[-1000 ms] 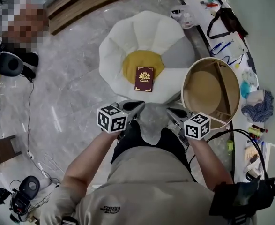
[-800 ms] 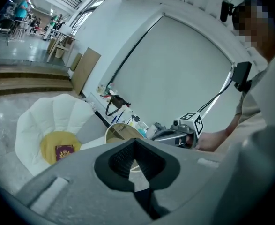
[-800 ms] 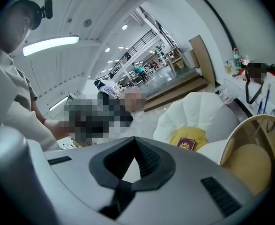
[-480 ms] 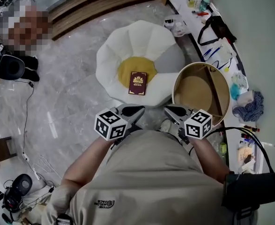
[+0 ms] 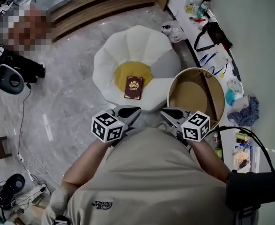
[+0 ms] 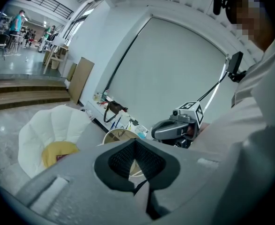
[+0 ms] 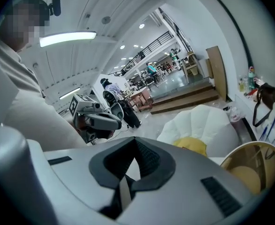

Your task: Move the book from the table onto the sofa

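Head view shows me the dark red book (image 5: 134,87) lying on the flower-shaped sofa's (image 5: 142,43) yellow middle, clear of the round wooden table (image 5: 193,95), so I judge the move done, my left gripper (image 5: 128,111) and right gripper (image 5: 172,114) both closed, empty.

black bag (image 5: 213,32) | blue cloth (image 5: 244,111) | wooden steps (image 5: 100,3) | grey floor (image 5: 67,88)

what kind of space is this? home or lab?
Probably a lab or open workspace, not a home: a cluttered white workbench along the wall, a big open hall with a mezzanine, and black equipment lying around.
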